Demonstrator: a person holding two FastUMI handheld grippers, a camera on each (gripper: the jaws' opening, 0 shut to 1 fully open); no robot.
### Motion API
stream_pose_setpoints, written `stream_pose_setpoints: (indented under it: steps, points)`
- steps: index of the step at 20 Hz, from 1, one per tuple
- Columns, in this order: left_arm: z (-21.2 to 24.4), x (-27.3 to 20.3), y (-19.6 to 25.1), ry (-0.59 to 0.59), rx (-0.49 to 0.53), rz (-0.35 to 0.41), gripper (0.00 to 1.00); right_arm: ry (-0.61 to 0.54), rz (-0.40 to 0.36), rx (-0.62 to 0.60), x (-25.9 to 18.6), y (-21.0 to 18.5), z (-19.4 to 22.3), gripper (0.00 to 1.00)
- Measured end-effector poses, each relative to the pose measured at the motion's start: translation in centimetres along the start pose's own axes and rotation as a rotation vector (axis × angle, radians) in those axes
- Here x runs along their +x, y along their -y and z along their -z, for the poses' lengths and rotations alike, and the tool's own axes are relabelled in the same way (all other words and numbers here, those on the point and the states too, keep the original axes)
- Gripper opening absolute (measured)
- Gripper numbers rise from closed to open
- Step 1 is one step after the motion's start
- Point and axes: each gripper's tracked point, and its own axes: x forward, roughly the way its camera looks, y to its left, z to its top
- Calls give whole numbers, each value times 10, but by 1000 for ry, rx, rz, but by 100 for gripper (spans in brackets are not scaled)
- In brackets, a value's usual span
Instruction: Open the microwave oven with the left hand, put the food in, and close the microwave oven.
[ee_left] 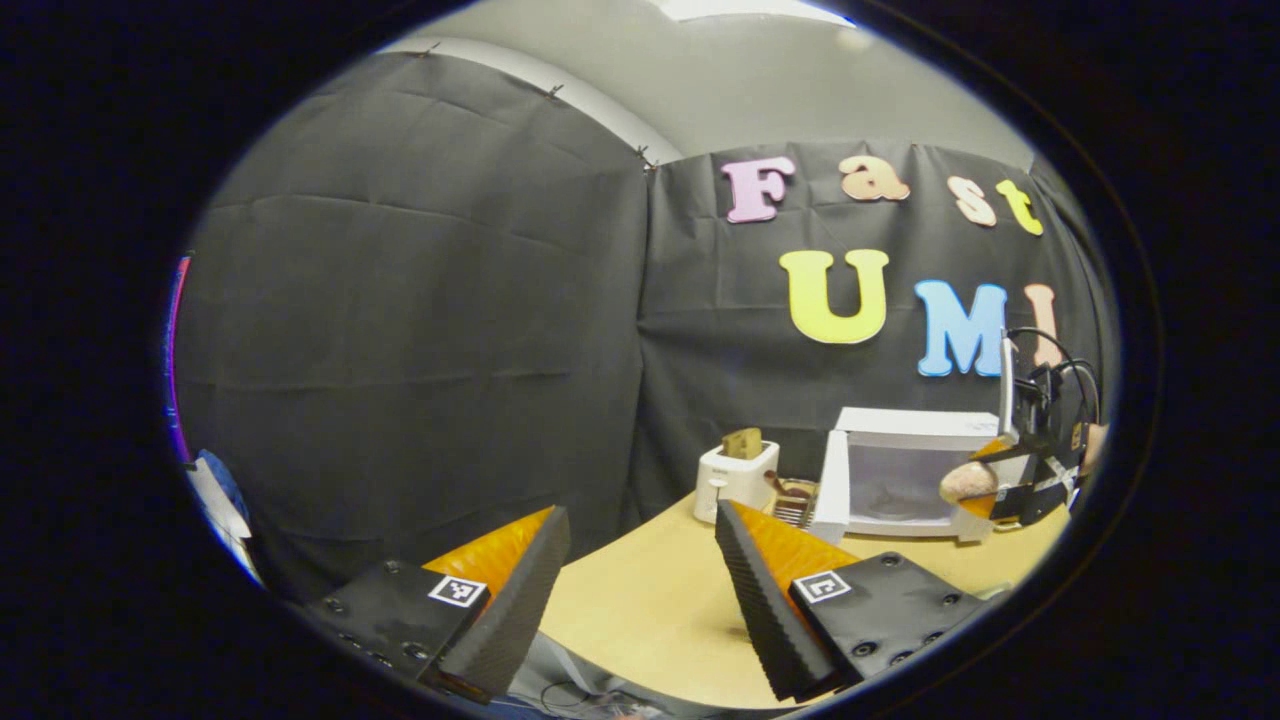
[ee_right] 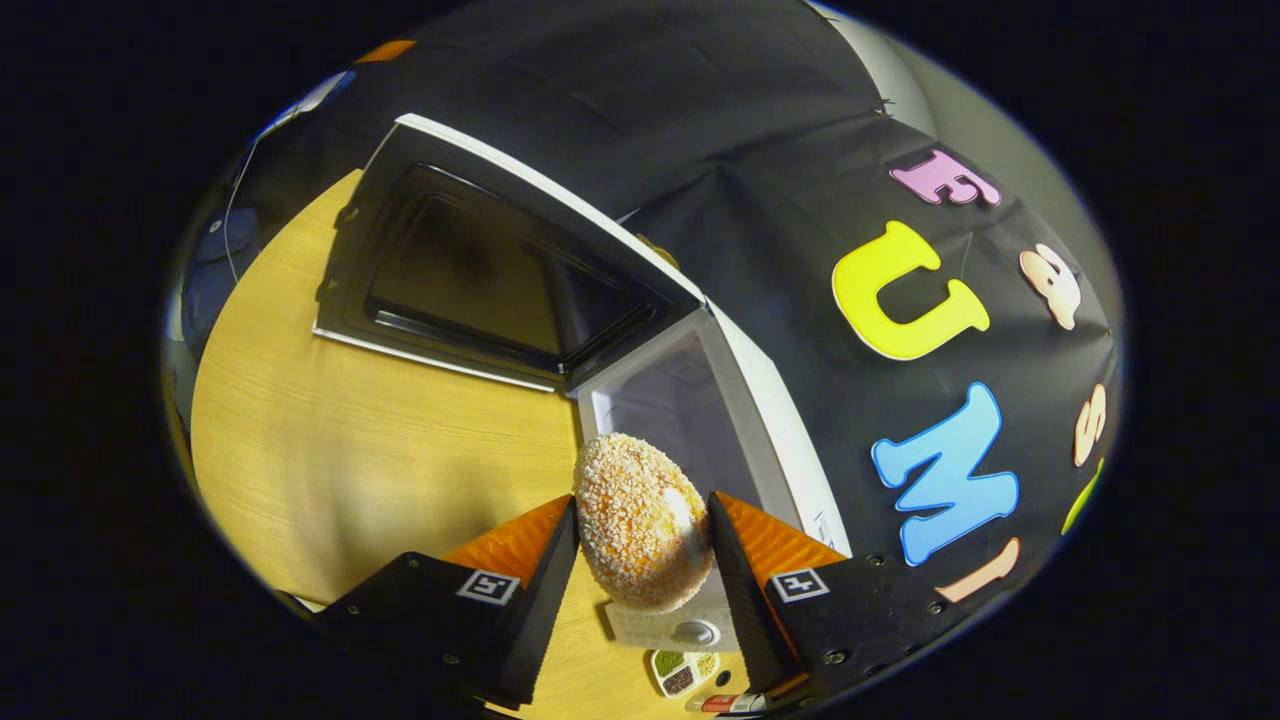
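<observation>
- Wooden table (ee_left: 650,600) carries a white microwave oven (ee_left: 905,470) at the far right of the left gripper view, door swung open to its left side, cavity exposed.
- White toaster (ee_left: 735,480) with a slice of bread (ee_left: 742,443) in the slot is seen just left of the open door; a small item between toaster and door is too small to identify.
- Left gripper (ee_left: 640,560) is held wide, nothing between its 2 fingers, well apart from the oven, above the near table edge.
- Right gripper (ee_left: 1035,470) is seen in front of the oven's right side with the food at its tip.
- In the right gripper view, the right gripper (ee_right: 640,545) is clamped on a crumb-coated, egg-shaped croquette (ee_right: 642,520), both fingers pressed on its sides.
- Croquette is held just at the mouth of the oven cavity (ee_right: 680,410); open door (ee_right: 480,275) lies to the left.
- Control knob (ee_right: 693,632) and a small 4-part dish (ee_right: 682,672) are visible below the croquette.
</observation>
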Motion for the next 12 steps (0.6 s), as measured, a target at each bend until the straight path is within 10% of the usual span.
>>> stream_pose_setpoints:
  steps: [12]
  points:
    - [4, -20, -36, -35, -9, -163, 95, -25, 130, 1, 96, 27, 13, 76]
